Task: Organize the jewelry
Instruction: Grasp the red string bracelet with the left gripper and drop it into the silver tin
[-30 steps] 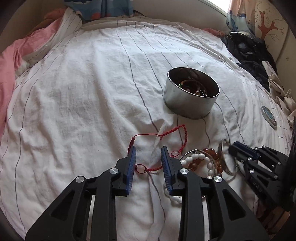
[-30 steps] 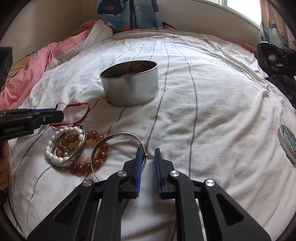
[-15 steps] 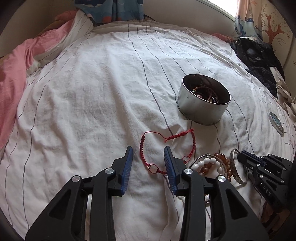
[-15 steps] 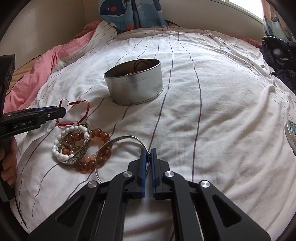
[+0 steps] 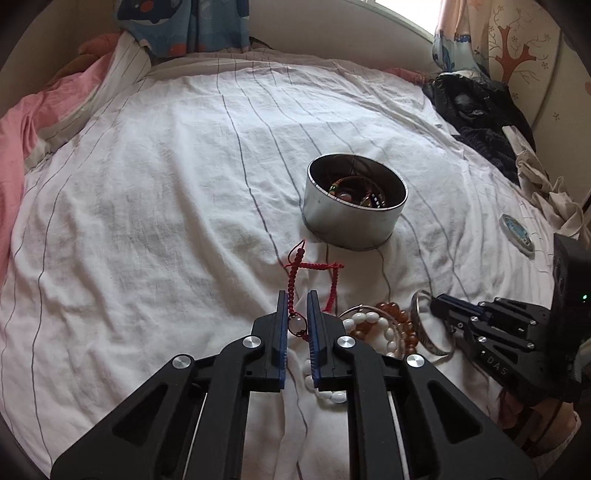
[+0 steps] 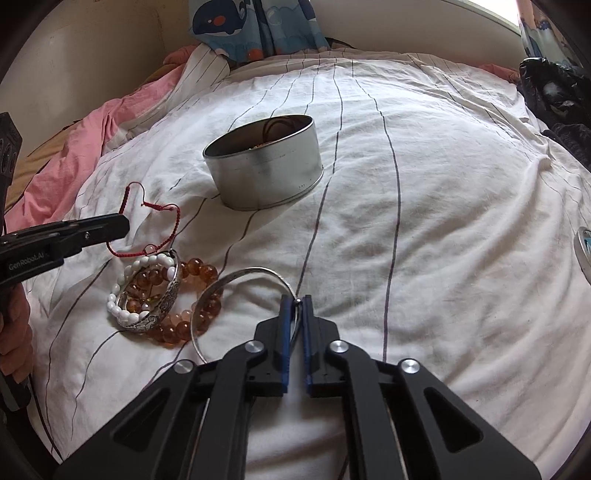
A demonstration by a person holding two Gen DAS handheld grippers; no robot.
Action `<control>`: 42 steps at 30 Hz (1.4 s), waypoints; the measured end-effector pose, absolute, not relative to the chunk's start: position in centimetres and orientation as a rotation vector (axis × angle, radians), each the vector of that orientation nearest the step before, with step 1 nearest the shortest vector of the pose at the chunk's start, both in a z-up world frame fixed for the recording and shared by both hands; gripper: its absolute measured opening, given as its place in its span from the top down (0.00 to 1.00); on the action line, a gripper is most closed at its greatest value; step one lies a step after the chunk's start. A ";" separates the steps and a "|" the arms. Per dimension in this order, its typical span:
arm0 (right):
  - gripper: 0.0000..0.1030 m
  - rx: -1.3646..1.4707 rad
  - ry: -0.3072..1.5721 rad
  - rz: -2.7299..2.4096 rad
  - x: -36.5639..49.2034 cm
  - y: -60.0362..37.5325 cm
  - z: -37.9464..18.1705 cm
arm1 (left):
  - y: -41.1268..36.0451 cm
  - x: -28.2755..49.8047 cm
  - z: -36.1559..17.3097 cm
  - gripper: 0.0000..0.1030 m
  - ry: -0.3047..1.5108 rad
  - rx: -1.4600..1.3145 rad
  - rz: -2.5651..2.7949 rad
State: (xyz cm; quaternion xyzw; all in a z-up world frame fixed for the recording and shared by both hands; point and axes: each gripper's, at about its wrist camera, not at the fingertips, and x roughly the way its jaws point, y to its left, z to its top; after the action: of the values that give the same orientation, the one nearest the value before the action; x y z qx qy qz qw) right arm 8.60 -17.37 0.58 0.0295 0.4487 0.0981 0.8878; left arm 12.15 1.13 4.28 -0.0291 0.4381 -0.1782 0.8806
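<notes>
A round metal tin with several bracelets inside stands on the white striped bedsheet; it also shows in the right wrist view. My left gripper is shut on a red cord bracelet, whose loop lies toward the tin and shows in the right wrist view. My right gripper is shut on a thin silver bangle. Beside it lie a white bead bracelet, a carved silver bangle and an amber bead bracelet.
A small round lid lies on the sheet to the right. Dark clothes are heaped at the right edge of the bed. A pink blanket lies along the left. A whale-print cloth hangs at the head.
My left gripper has shut on the red cord bracelet, which is now pulled into a narrower loop. My right gripper has shut on the thin silver bangle and raised its near edge.
</notes>
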 end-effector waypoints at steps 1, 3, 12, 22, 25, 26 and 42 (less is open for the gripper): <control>0.95 0.070 0.926 0.205 8.5 -17.6 0.7 | 1.3 12.1 4.7 0.91 0.900 -0.079 -0.384; 0.95 0.098 0.911 0.206 8.4 -17.9 1.0 | 1.6 12.1 5.3 0.91 0.882 -0.115 -0.411; 0.95 0.187 0.812 0.225 8.0 -19.0 3.1 | 0.9 11.8 7.0 0.91 0.836 -0.166 -0.500; 0.95 0.188 0.730 0.237 8.6 -19.1 6.0 | -0.3 12.5 10.2 0.91 0.776 -0.201 -0.557; 0.95 0.193 0.725 0.232 8.6 -19.5 6.1 | -1.0 13.0 10.6 0.91 0.769 -0.192 -0.565; 0.95 0.195 0.725 0.230 8.6 -19.6 6.1 | -1.4 13.0 10.7 0.91 0.767 -0.186 -0.565; 0.95 0.177 0.691 0.219 9.7 -20.1 7.7 | -3.8 13.7 11.3 0.91 0.737 -0.086 -0.519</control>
State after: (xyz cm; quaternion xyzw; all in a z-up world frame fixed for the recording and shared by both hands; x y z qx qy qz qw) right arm 9.69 -20.09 7.66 0.0866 0.3375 0.1069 0.9312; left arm 13.73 -3.83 11.34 -0.0414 0.3558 -0.2508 0.8993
